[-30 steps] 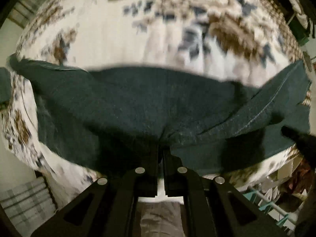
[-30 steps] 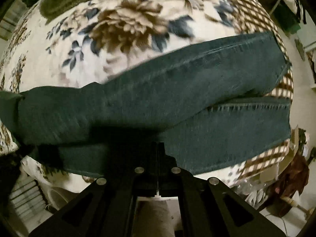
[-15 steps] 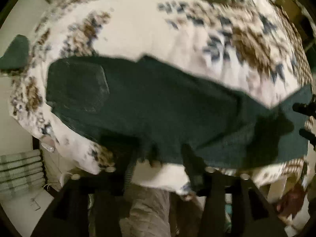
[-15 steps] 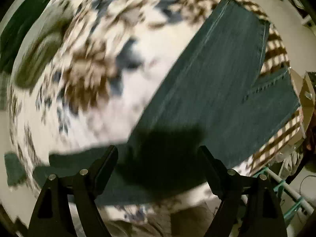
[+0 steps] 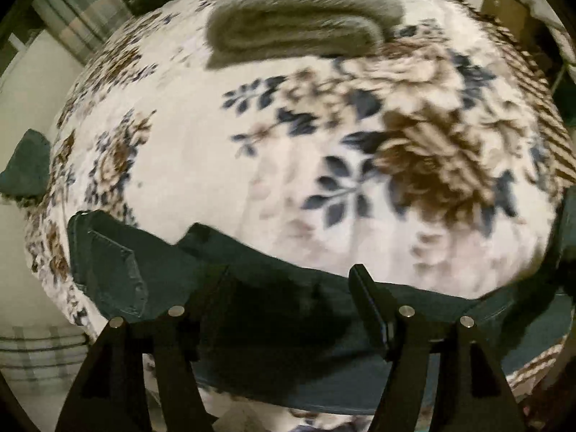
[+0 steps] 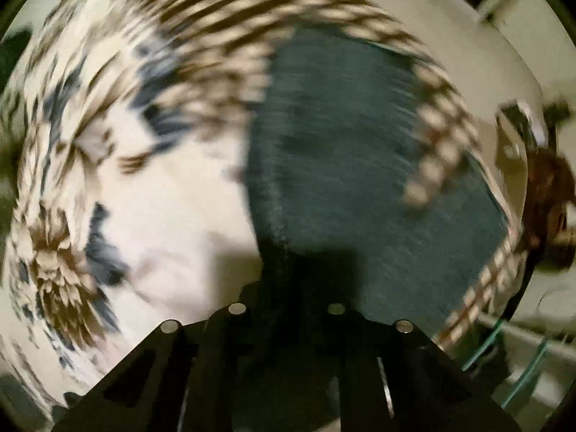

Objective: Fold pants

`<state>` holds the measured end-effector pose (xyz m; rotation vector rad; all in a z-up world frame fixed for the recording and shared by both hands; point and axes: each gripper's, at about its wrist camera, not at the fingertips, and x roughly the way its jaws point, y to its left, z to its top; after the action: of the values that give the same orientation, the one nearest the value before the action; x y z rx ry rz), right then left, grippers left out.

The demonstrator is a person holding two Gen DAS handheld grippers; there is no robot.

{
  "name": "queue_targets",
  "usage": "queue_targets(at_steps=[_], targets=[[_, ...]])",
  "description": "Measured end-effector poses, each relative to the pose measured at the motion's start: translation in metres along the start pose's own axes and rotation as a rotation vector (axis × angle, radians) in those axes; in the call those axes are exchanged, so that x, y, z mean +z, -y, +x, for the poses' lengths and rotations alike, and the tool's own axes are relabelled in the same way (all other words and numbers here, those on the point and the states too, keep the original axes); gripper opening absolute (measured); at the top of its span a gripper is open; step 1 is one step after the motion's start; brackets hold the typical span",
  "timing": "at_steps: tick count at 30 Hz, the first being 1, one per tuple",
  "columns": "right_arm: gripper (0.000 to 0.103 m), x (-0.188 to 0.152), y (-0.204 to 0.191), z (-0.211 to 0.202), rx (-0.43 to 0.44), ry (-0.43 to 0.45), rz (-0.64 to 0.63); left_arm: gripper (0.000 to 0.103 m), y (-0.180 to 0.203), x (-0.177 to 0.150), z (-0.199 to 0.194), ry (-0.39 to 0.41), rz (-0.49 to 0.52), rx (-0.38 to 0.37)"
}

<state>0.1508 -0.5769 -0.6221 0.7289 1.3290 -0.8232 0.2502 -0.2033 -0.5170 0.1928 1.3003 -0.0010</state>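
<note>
Lying flat along the near edge of the floral blanket (image 5: 201, 165), the dark jeans (image 5: 288, 309) run waistband-left, back pocket (image 5: 115, 273) showing, legs off to the right. A rolled grey towel (image 5: 298, 32) sits well apart at the far side. Left gripper (image 5: 288, 288) hangs over the seat w/ jaws spread wide, holding nothing. Right gripper (image 6: 288, 288) is over the leg end near the checked border (image 6: 432, 151); that view is too blurred and dark, so can't tell if its jaws are apart or together. Best approach, imo: pinch both layers at the waistband and hem, lift evenly, keep seams lined up, lay over w/o dragging the blanket.
</note>
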Motion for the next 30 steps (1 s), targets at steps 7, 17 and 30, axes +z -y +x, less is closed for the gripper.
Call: queue_targets(at_steps=[7, 17, 30], targets=[[0.012, -0.077, 0.13, 0.007, 0.055, -0.154, 0.297, 0.064, 0.052, -0.028, -0.005, -0.046, 0.106, -0.051], [0.051, -0.067, 0.197, -0.006, 0.161, -0.102, 0.35, 0.064, 0.106, -0.05, 0.013, -0.085, 0.253, -0.049], [0.055, 0.022, 0.26, 0.009, 0.157, -0.013, 0.568, 0.064, 0.147, -0.05, 0.017, -0.096, 0.28, -0.059]])
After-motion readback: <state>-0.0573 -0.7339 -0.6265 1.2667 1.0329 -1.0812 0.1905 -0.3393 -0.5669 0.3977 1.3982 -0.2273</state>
